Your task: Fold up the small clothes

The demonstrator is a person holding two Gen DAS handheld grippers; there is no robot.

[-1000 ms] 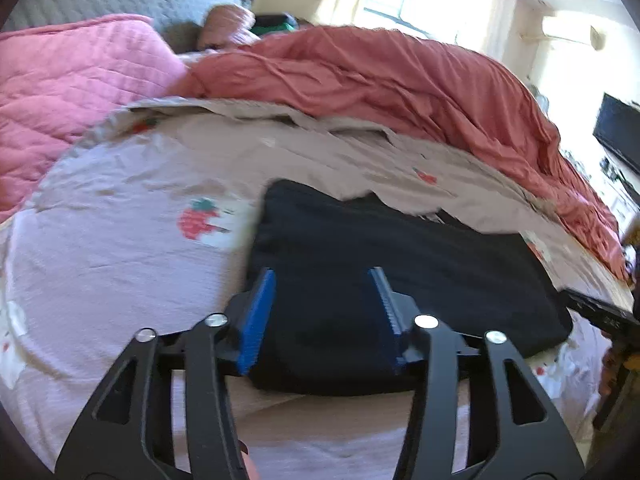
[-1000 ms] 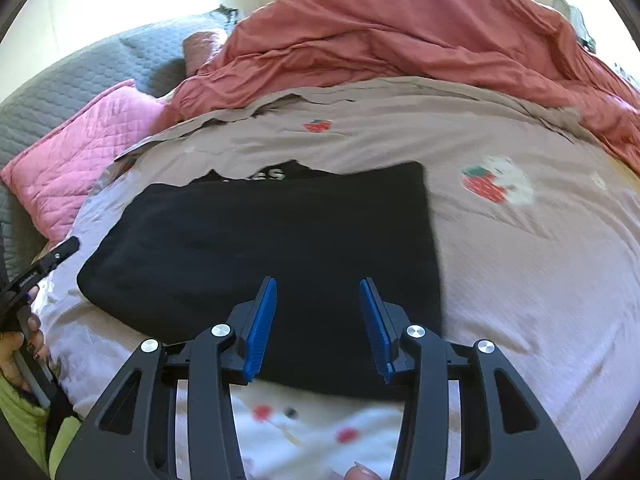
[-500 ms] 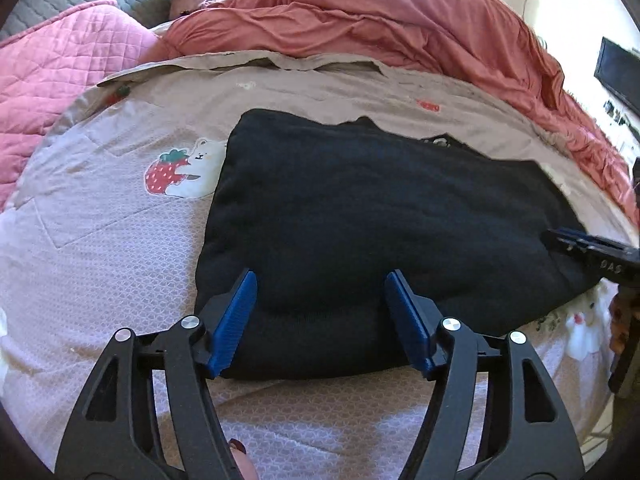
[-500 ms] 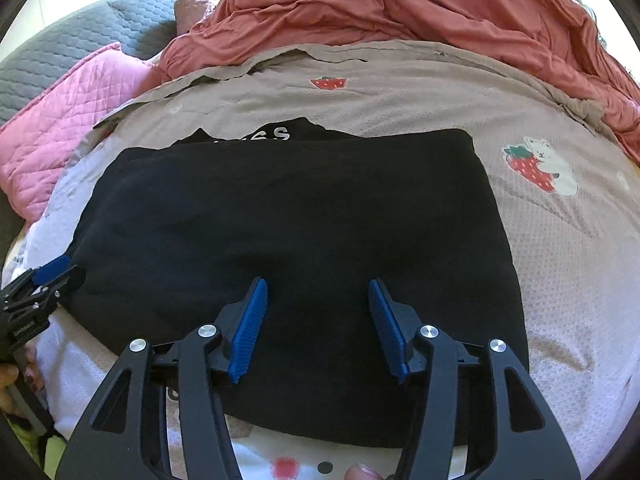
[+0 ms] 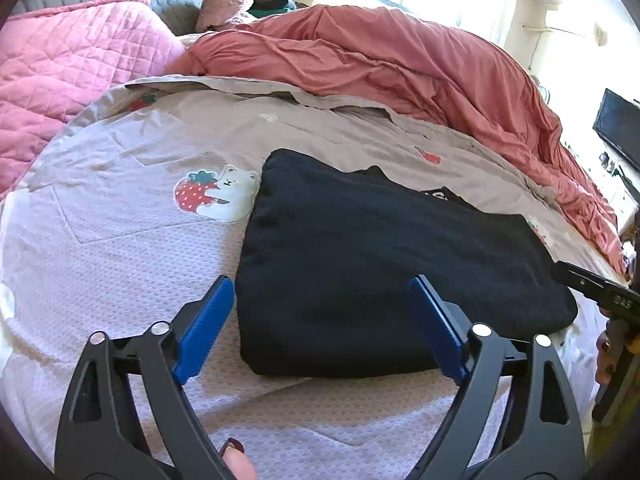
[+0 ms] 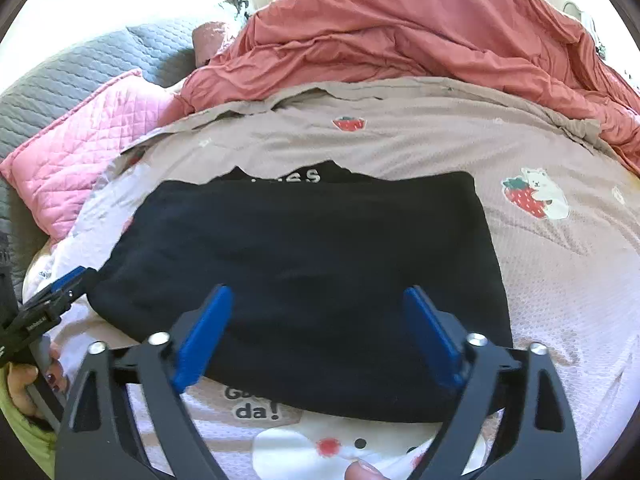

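A black garment (image 5: 380,260) lies folded into a flat rectangle on the bed sheet (image 5: 120,280), with white lettering showing at its far edge (image 6: 304,176). My left gripper (image 5: 320,284) hovers over its near left corner, jaws opening wide; one blue pad is over the sheet, the other over the cloth, and neither presses on it. My right gripper (image 6: 318,292) hangs over the garment's (image 6: 300,248) near edge, jaws also opening, with nothing pinched. Each gripper shows at the edge of the other's view: the right gripper (image 5: 600,298) and the left gripper (image 6: 60,292).
A rumpled salmon duvet (image 5: 400,64) is piled along the far side of the bed. A pink quilted pillow (image 5: 68,64) and a grey quilted cushion (image 6: 80,64) lie at the far left. A dark screen (image 5: 618,132) stands at the right. The sheet has strawberry-bear prints (image 6: 536,196).
Both grippers' jaws have spread from about half width to wide. The black garment stays flat on the sheet. Both views have shifted slightly over it.
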